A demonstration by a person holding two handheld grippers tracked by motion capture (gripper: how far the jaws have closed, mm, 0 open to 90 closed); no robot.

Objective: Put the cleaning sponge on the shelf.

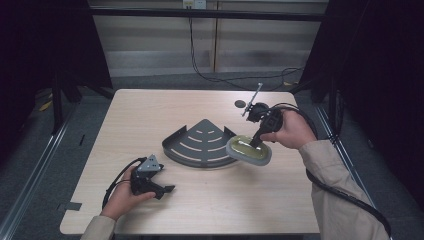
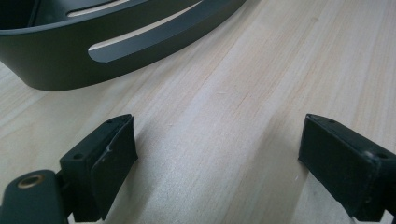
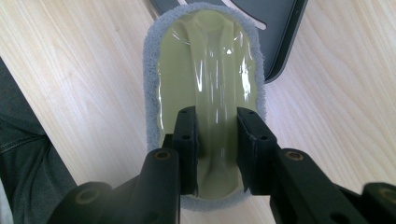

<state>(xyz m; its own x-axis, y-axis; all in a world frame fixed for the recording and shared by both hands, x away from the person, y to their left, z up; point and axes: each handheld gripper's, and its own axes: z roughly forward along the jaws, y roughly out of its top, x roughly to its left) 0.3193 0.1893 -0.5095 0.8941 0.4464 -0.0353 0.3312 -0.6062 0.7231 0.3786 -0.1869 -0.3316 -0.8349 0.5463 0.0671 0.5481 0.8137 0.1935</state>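
A dark grey fan-shaped corner tray [image 1: 202, 142] with slots lies at the table's middle; its curved wall [image 2: 116, 46] fills the top of the left gripper view. My right gripper [image 1: 256, 142] is shut on the raised handle of an oval olive-green scrubber [image 1: 249, 150] with a grey fleecy pad, held just right of the tray. In the right gripper view the jaws clamp the scrubber's [image 3: 210, 70] glossy handle from both sides, right gripper [image 3: 215, 154]. My left gripper [image 1: 167, 189] rests open on the table near the front left, left gripper [image 2: 217, 154] with bare wood between its jaws.
A small dark disc [image 1: 240, 104] lies near the table's far right edge. Black cables [image 1: 215, 75] run on the floor behind the table. Dark frame posts [image 1: 57, 100] stand to the left and right. The wooden table [image 1: 150, 110] has bare room at the far left.
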